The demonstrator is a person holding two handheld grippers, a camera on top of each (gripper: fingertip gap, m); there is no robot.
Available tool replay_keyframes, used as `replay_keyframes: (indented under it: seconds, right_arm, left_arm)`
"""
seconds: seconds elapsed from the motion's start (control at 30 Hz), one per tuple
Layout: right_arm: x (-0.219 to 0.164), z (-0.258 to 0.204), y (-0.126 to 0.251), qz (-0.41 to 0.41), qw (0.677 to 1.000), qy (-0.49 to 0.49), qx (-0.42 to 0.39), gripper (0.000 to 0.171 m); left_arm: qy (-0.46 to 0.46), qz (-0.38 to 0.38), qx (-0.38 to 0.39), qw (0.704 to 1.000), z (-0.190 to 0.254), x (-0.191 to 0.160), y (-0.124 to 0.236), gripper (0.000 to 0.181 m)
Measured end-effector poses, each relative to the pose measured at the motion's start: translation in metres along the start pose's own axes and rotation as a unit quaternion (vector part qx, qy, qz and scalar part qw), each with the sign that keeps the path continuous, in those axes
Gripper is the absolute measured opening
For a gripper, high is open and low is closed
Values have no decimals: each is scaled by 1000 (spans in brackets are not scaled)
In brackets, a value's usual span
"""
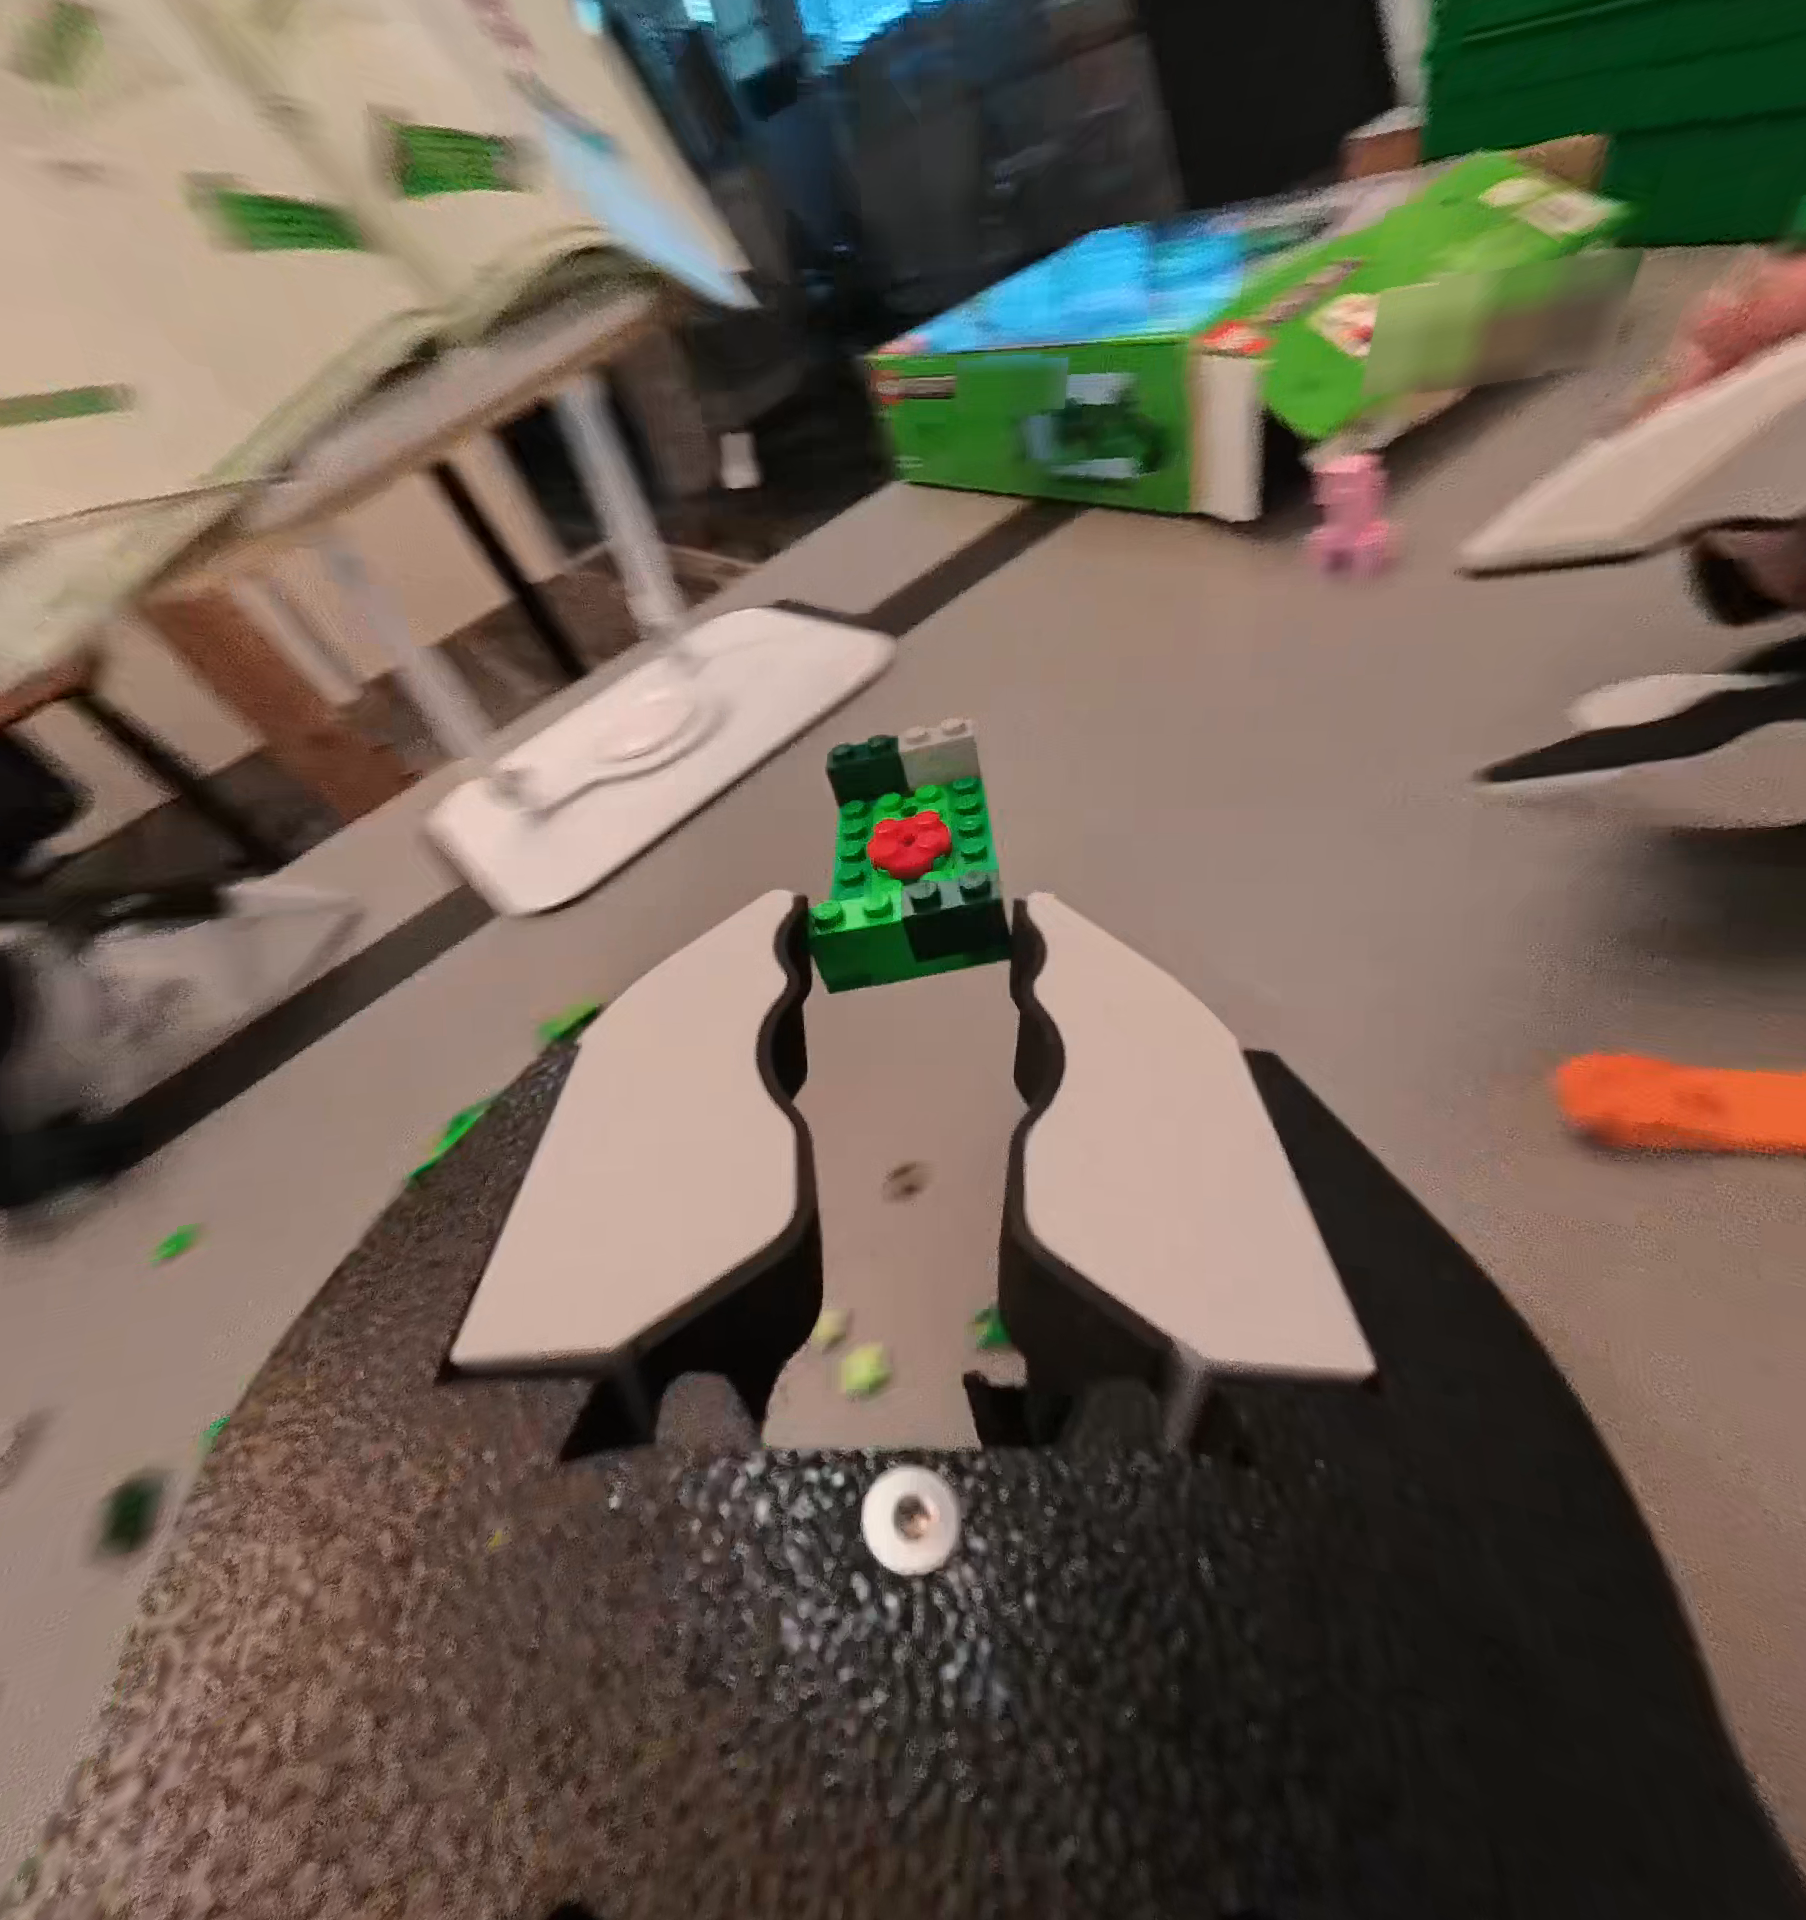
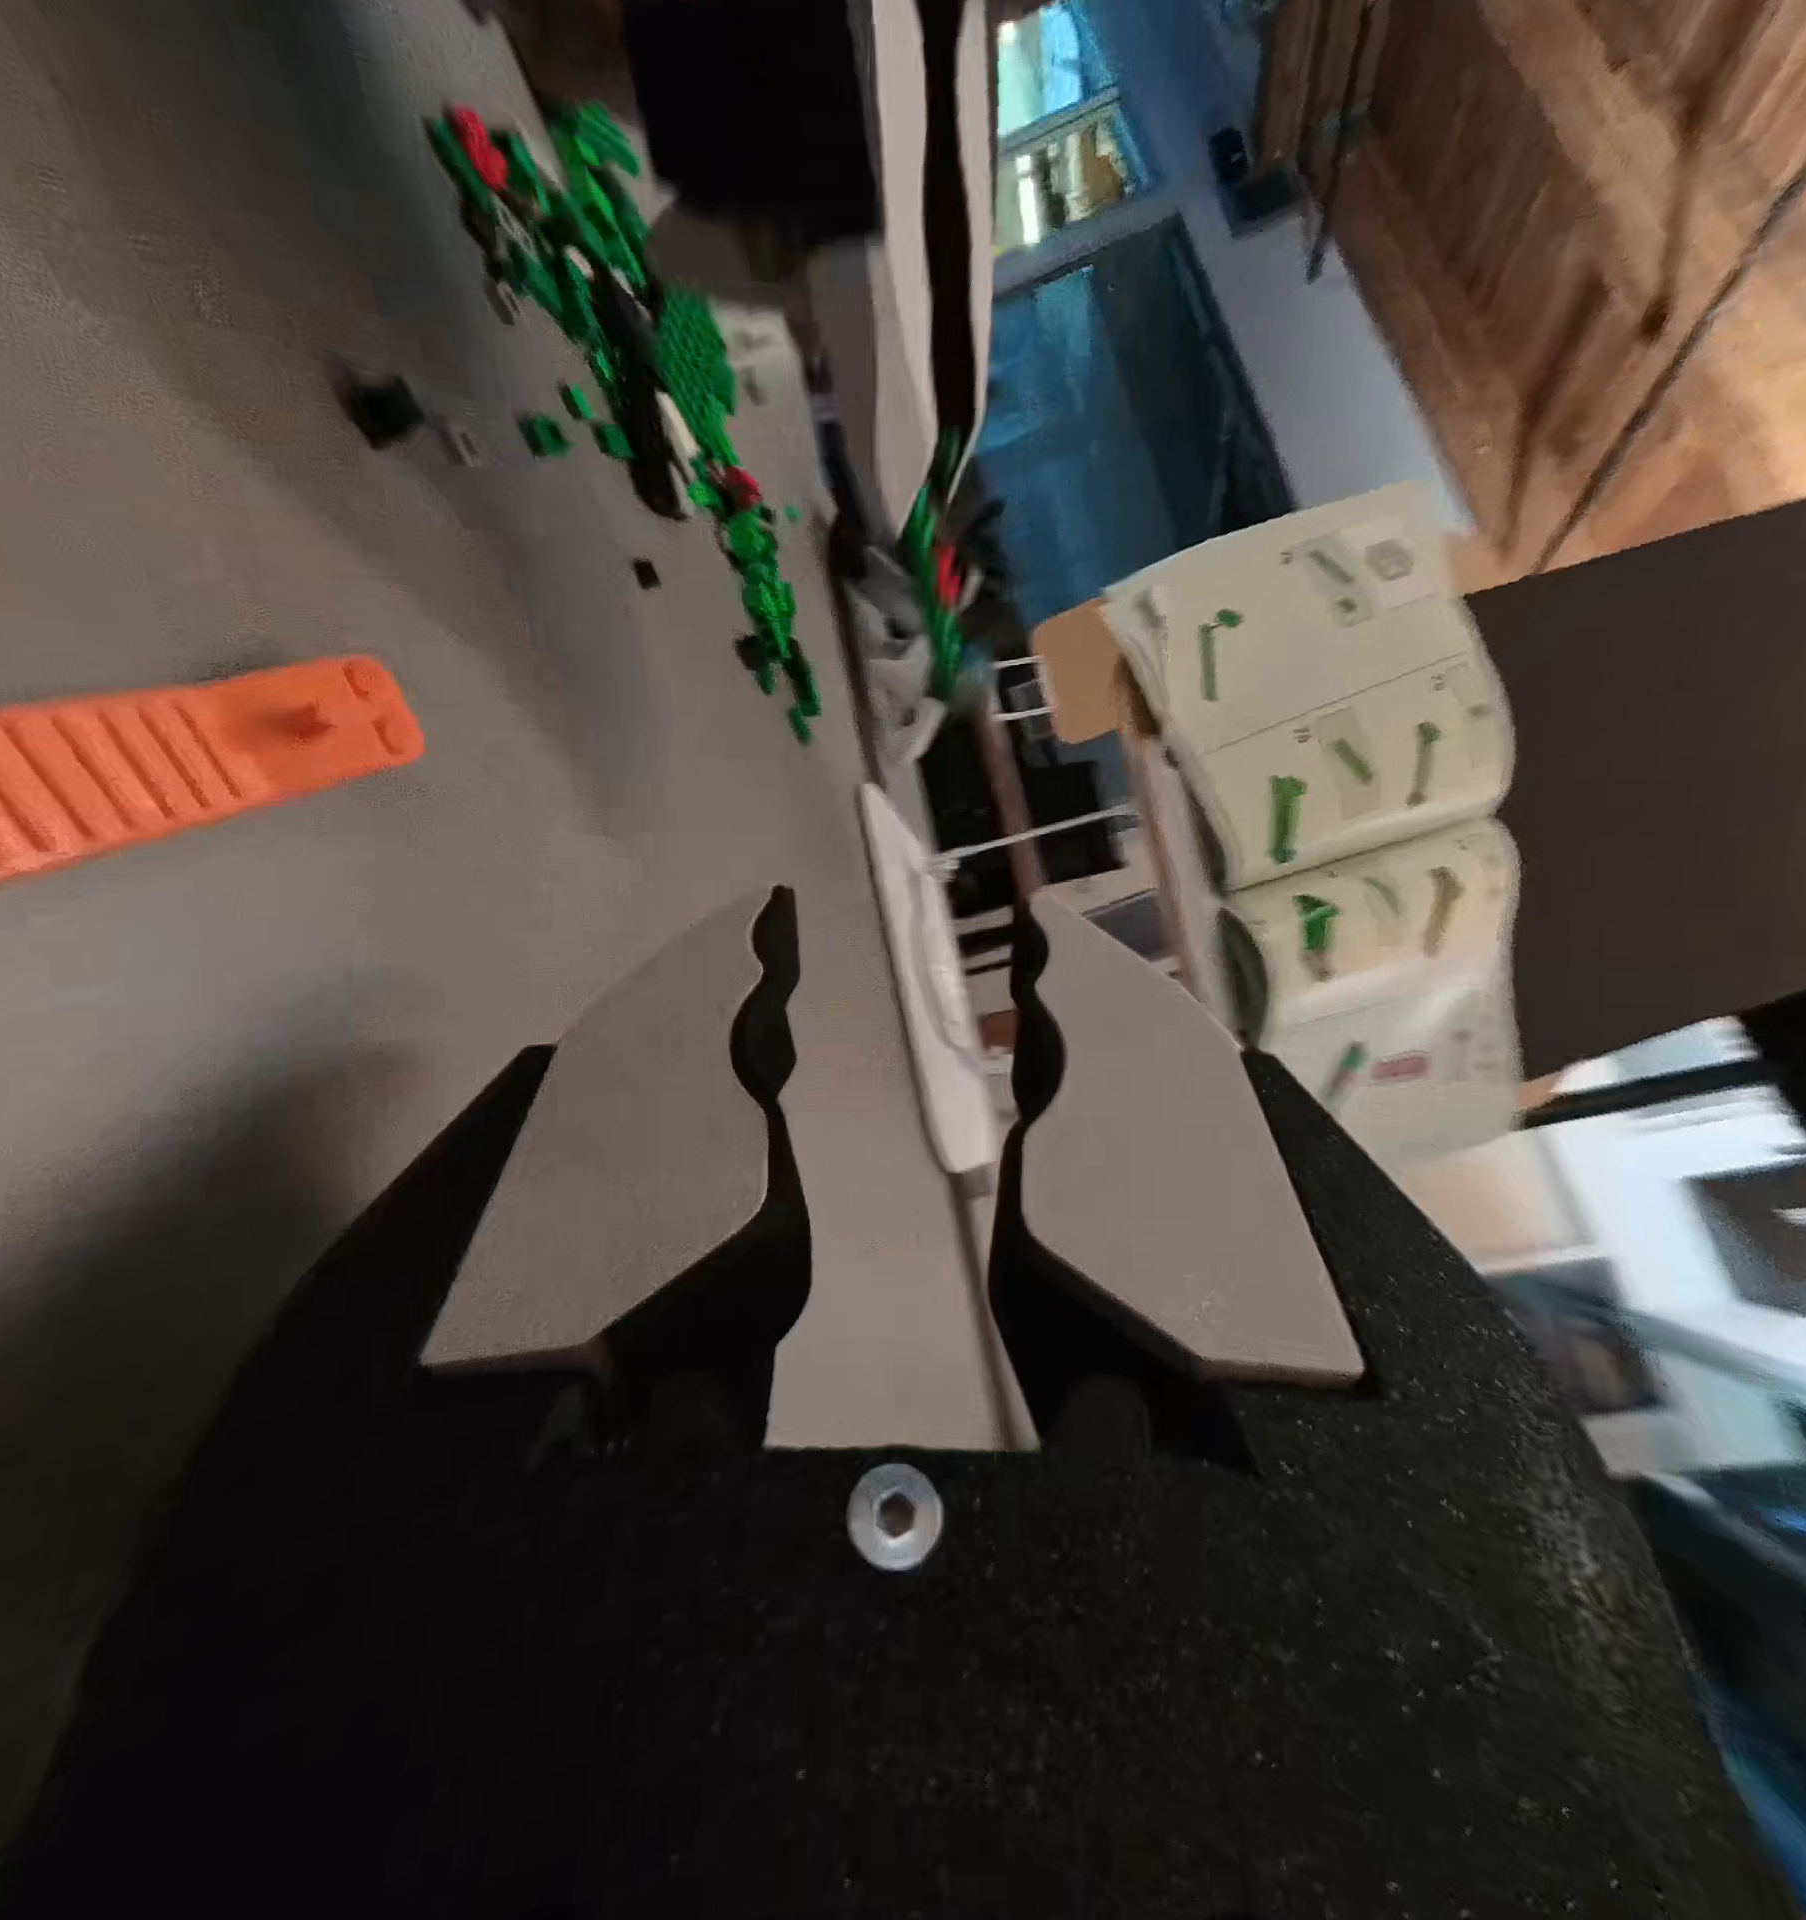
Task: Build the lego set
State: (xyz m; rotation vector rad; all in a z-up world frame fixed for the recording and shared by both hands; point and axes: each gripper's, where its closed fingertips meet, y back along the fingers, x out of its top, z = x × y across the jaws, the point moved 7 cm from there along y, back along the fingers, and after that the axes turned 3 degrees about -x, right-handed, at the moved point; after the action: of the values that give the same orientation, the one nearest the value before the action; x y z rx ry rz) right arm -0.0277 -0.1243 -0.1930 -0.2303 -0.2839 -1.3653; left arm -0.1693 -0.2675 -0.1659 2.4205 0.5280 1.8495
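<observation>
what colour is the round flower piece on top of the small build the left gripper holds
Red. The flower piece sits on the green build; clearest in the left wrist view.

Glossy plastic lego build (image 1: pixel 914 868); matt grey tabletop (image 1: pixel 1294 883); rough, grainy black claw body (image 1: pixel 670 1621); paper booklet (image 2: pixel 1325 748).

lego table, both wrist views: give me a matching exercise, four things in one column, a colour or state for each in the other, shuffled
Things:
1. small lego build
2. brick separator
3. right gripper
4. lego box

Colour or state:
A. orange, lying flat on the table
B. held between the left gripper's jaws
C. green, on the table's far side
D. jaws apart, holding nothing

Pairs: 1-B, 2-A, 3-D, 4-C
</observation>
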Motion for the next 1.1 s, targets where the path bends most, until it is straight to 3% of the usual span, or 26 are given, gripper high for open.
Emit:
replay_keyframes:
  seconds: [0.13, 0.23, 0.4, 0.53, 0.73, 1.1]
  right_arm:
    - [5, -7, -16, 10, 983, -135, 122, 21]
    - [25, -11, -41, 15, 944, -239, 227, 19]
    - [68, -16, -97, 11, 872, -323, 368, 17]
    - [104, -31, -145, -55, 815, -382, 432, 20]
    - [133, -58, -176, -113, 822, -361, 425, 20]
    - [134, -67, -189, -198, 828, -311, 423, 21]
  left_arm:
    - [42, 0, 111, 993, -63, -21, 69, 36]
    - [66, -14, 148, 987, -92, -42, 100, 36]
    - [58, -39, 182, 981, -115, -62, 113, 36]
    - [51, -44, 200, 978, -118, -65, 114, 36]
    - [17, -44, 206, 978, -112, -58, 113, 36]
    - [20, -27, 204, 978, -110, -52, 116, 36]
